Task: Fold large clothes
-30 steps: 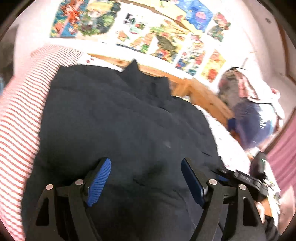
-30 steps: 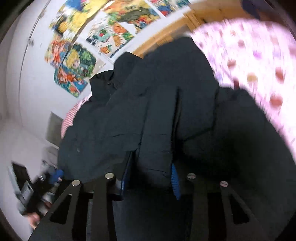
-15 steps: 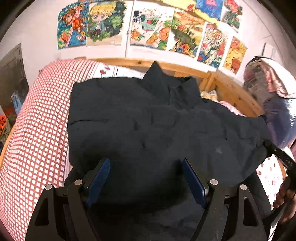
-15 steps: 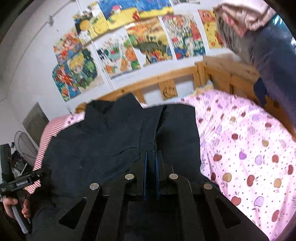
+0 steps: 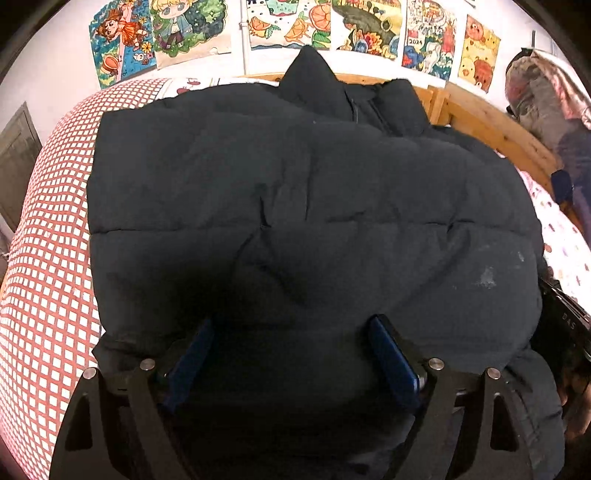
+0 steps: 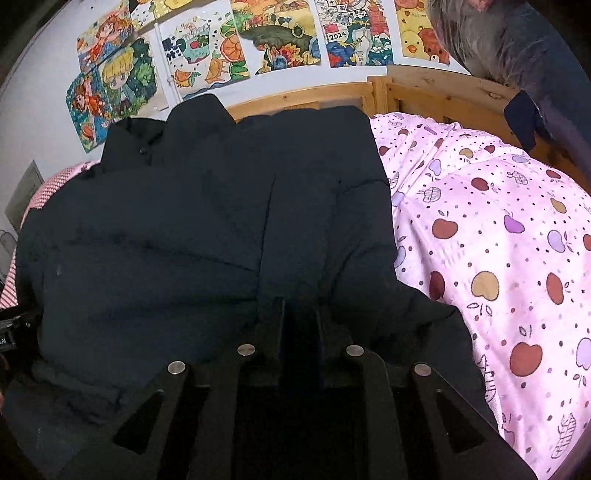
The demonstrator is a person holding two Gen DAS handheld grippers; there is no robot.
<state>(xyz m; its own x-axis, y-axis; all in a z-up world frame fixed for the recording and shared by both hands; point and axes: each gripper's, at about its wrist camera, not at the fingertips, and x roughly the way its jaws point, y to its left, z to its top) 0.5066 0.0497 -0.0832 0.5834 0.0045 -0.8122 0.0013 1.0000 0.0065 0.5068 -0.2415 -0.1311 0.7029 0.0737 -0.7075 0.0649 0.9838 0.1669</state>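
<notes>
A large black puffer jacket (image 5: 303,206) lies spread across the bed, collar toward the headboard. In the left wrist view my left gripper (image 5: 291,350) is open at the jacket's near hem, its blue pads (image 5: 391,354) straddling the padded fabric. In the right wrist view the jacket (image 6: 192,236) fills the left half, with a lengthwise fold line down its middle. My right gripper (image 6: 299,317) is shut on the jacket's near edge, dark cloth bunched between its fingers. The right gripper's body (image 5: 565,328) shows at the far right of the left wrist view.
A red checked quilt (image 5: 48,258) covers the bed's left side and a pink apple-print cover (image 6: 498,258) its right. A wooden headboard (image 6: 332,96) runs behind, under posters (image 5: 288,22) on the wall. Bundled clothes (image 5: 546,96) hang at the right corner.
Both grippers have come down closer to the jacket. The left gripper's pads now sit around the hem. The right gripper stays shut on cloth, and the jacket lies flatter and wider.
</notes>
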